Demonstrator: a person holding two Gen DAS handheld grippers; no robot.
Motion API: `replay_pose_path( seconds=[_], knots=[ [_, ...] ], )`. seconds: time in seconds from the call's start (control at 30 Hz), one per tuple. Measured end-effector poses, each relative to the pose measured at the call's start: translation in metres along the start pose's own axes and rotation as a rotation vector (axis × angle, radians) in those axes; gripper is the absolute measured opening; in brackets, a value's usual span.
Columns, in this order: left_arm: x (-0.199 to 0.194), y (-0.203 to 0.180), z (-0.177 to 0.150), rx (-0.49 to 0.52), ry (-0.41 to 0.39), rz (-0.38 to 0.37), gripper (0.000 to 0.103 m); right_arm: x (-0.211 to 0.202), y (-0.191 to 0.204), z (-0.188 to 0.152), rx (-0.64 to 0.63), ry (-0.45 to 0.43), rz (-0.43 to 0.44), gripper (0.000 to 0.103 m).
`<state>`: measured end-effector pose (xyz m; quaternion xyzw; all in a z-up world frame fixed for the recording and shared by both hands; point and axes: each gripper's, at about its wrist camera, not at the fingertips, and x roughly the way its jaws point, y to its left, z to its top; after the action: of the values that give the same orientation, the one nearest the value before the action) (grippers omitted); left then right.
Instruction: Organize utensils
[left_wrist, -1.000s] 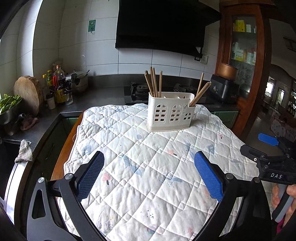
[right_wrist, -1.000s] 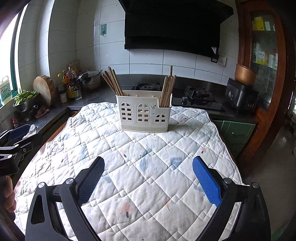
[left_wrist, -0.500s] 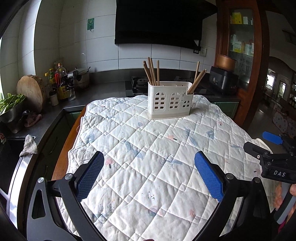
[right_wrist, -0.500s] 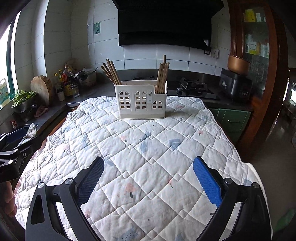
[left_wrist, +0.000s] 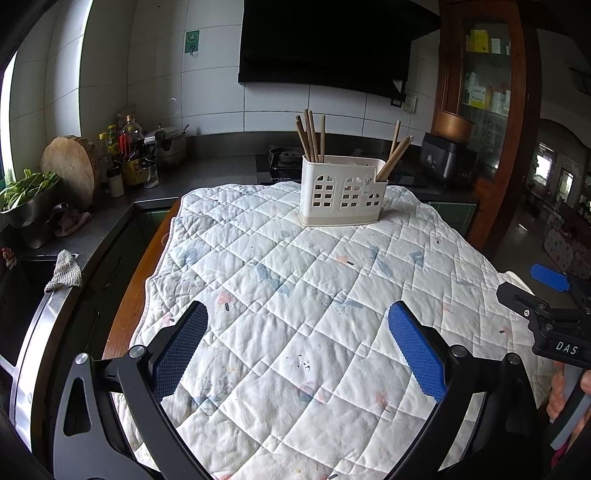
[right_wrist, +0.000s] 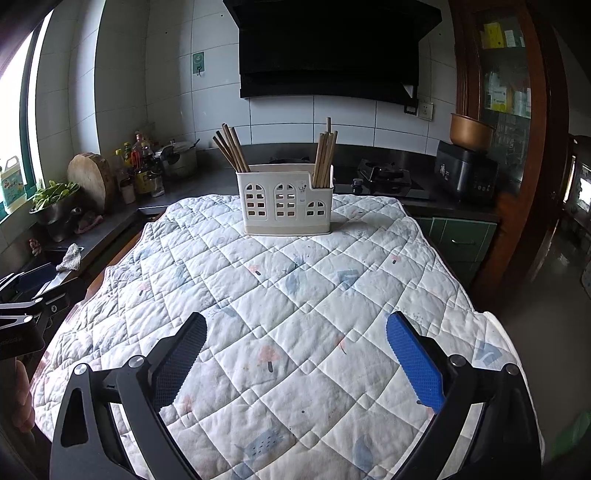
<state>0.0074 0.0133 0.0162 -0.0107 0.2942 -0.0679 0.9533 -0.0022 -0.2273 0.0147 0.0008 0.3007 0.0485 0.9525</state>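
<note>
Left wrist view: your left gripper (left_wrist: 295, 347) spread wide, nothing between blue pads, hovering over near part of quilted cloth (left_wrist: 295, 280) covering desk (left_wrist: 147, 266). White utensil holder (left_wrist: 341, 195) upright at far end of cloth, well apart from gripper. Chopsticks (left_wrist: 312, 134) bunched in its left compartment, more leaning in right one. Right wrist view: your right gripper (right_wrist: 295, 350) likewise spread, empty, over near cloth; holder straight ahead, far end.
</note>
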Motion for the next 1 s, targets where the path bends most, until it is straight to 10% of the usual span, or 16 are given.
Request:
replay_pose_path(
  seconds=[1.0],
  knots=[
    [0.031, -0.007, -0.006, 0.003, 0.041, 0.008, 0.097, 0.035, -0.008, -0.003, 0.006, 0.040, 0.006, 0.095]
  ],
)
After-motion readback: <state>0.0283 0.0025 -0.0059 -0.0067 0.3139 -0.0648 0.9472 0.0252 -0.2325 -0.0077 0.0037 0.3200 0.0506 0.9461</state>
